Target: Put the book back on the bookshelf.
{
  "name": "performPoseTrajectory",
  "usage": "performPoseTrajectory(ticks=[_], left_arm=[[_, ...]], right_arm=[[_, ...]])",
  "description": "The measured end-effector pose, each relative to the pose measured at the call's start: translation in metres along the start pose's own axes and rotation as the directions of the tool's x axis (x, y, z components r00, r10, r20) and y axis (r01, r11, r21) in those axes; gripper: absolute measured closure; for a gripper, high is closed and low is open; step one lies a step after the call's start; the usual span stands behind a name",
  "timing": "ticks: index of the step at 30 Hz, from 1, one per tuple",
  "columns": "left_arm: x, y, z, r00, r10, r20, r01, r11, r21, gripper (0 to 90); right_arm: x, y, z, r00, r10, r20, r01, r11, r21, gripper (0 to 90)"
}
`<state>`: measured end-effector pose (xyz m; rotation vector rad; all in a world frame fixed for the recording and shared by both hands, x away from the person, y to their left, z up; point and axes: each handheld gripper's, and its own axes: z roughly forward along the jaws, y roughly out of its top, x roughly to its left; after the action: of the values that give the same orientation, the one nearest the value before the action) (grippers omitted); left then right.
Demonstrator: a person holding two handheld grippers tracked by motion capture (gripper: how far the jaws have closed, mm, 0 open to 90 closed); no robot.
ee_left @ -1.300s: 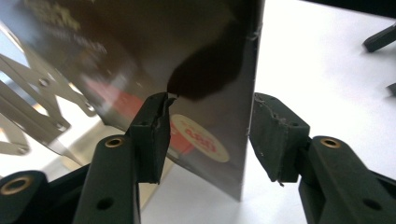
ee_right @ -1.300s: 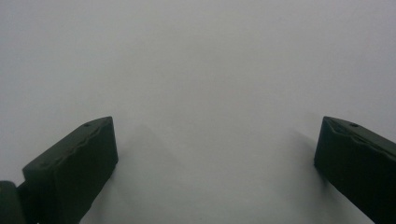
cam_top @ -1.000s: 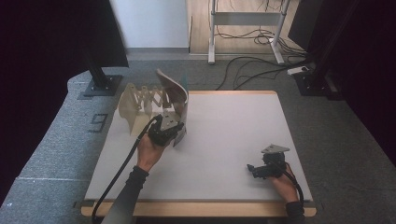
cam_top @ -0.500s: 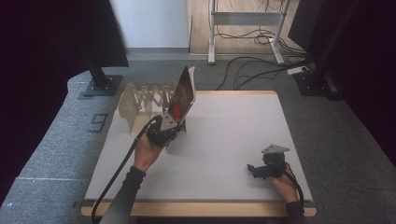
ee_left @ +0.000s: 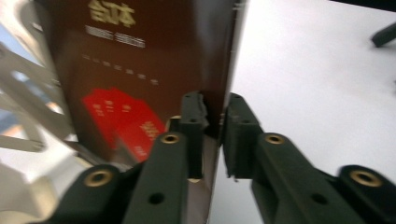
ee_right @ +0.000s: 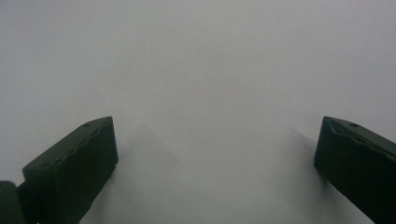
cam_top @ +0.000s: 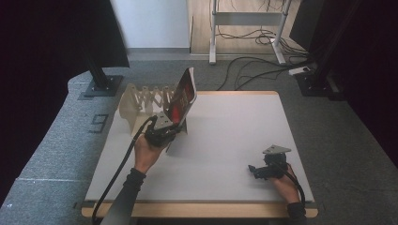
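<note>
Looking down from the high view, the left gripper holds a dark book with a red panel on its cover, lifted off the white table at its far left and tilted. Just left of the book stands a pale wooden rack with zigzag slats, near the table's far left corner. The right gripper rests near the right front edge, well apart from the book. Beyond the table lie floor cables and a dark stand

In the left gripper view, the fingers are narrow, pinching the book at its lower edge, one on each face. The grip sits near a corner, so the book may pivot or slip as it swings, and it could strike the rack, seen blurred at the left, knocking it over. The slats stand in the way of any sideways move

In the right gripper view, the fingers stand wide apart, holding nothing, over bare table
</note>
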<state>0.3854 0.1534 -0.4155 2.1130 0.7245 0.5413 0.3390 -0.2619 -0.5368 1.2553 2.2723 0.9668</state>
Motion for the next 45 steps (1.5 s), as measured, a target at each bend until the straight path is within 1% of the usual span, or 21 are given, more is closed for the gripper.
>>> performPoseTrajectory(ticks=[2,3,6,8,11,12,14,18,20,21,23,25,30,33,37,39,40,41,45], left_arm=[[-0.001,-0.001,0.003,1.0000,0.006,0.005,-0.006,0.9999,0.014,68.1],[-0.002,-0.001,0.005,1.0000,0.002,0.006,-0.002,0.9998,0.020,64.5],[-0.001,-0.002,0.005,0.9999,-0.007,0.008,0.007,0.9996,0.026,58.1],[0.001,-0.002,0.003,0.9994,-0.027,0.023,0.027,0.9996,0.006,52.2],[0.002,-0.001,-0.004,0.9987,-0.041,0.030,0.042,0.9989,-0.021,47.3],[0.002,0.000,-0.007,0.9985,-0.044,0.034,0.045,0.9985,-0.031,43.9],[0.001,0.000,-0.011,0.9986,-0.041,0.032,0.042,0.9982,-0.042,40.5],[0.000,-0.003,-0.022,0.9976,-0.042,0.055,0.045,0.9973,-0.058,30.0],[0.000,-0.008,-0.028,0.9951,-0.055,0.082,0.060,0.9959,-0.067,25.6],[0.000,-0.009,-0.030,0.9941,-0.063,0.088,0.069,0.9953,-0.068,23.8],[0.001,-0.016,-0.037,0.9899,-0.087,0.112,0.095,0.9931,-0.070,21.1],[0.001,-0.023,-0.042,0.9863,-0.091,0.137,0.101,0.9927,-0.066,16.0],[0.001,-0.042,-0.052,0.9793,-0.117,0.165,0.130,0.9892,-0.068,12.3],[-0.001,-0.058,-0.054,0.9842,-0.105,0.143,0.112,0.9927,-0.045,6.9],[-0.002,-0.081,-0.048,0.9844,-0.104,0.141,0.104,0.9945,0.009,1.7],[-0.003,-0.093,-0.043,0.9854,-0.110,0.130,0.106,0.9937,0.038,0.0],[-0.003,-0.098,-0.040,0.9849,-0.114,0.130,0.109,0.9928,0.049,0.0],[-0.003,-0.104,-0.038,0.9842,-0.121,0.129,0.113,0.9917,0.061,0.0],[-0.006,-0.122,-0.025,0.9855,-0.130,0.109,0.118,0.9862,0.117,0.0]], right_arm=[[0.000,0.000,0.000,1.0000,0.000,0.000,0.000,1.000,0.000,0.0],[0.000,0.000,0.000,1.0000,0.000,0.000,0.000,1.000,0.000,0.0],[0.000,0.000,0.000,1.0000,-0.001,0.000,0.001,1.000,0.000,0.0],[0.000,0.000,0.000,1.0000,0.000,0.000,0.000,1.000,0.000,0.0],[0.000,0.000,0.000,1.0000,-0.001,0.000,0.001,1.000,0.000,0.0],[0.000,0.000,0.000,1.0000,-0.001,0.001,0.001,1.000,-0.001,0.0],[0.000,0.000,0.000,1.0000,-0.002,0.001,0.002,1.000,-0.001,0.0],[0.000,0.000,0.000,1.0000,-0.002,0.000,0.002,1.000,-0.001,0.0],[0.000,0.000,0.000,1.0000,-0.002,0.000,0.002,1.000,-0.001,0.0],[0.000,0.000,0.000,1.0000,-0.002,0.001,0.002,1.000,-0.001,0.0],[0.000,0.001,0.000,1.0000,-0.002,0.001,0.002,1.000,0.000,0.0],[0.000,0.001,0.000,1.0000,-0.004,0.000,0.004,1.000,0.000,0.0],[0.000,0.001,0.000,1.0000,-0.006,0.000,0.006,1.000,0.000,0.0],[0.000,0.001,0.000,1.0000,-0.004,0.000,0.004,1.000,0.000,0.0],[0.000,0.001,0.000,1.0000,-0.005,0.001,0.005,1.000,0.000,0.0],[0.000,0.001,0.000,1.0000,-0.005,0.001,0.005,1.000,-0.001,0.0],[0.000,0.001,0.000,1.0000,-0.004,0.001,0.004,1.000,0.000,0.0],[0.000,0.001,0.000,1.0000,-0.004,0.001,0.004,1.000,-0.001,0.0],[0.000,0.001,0.000,1.0000,-0.005,0.001,0.005,1.000,-0.001,0.0]])
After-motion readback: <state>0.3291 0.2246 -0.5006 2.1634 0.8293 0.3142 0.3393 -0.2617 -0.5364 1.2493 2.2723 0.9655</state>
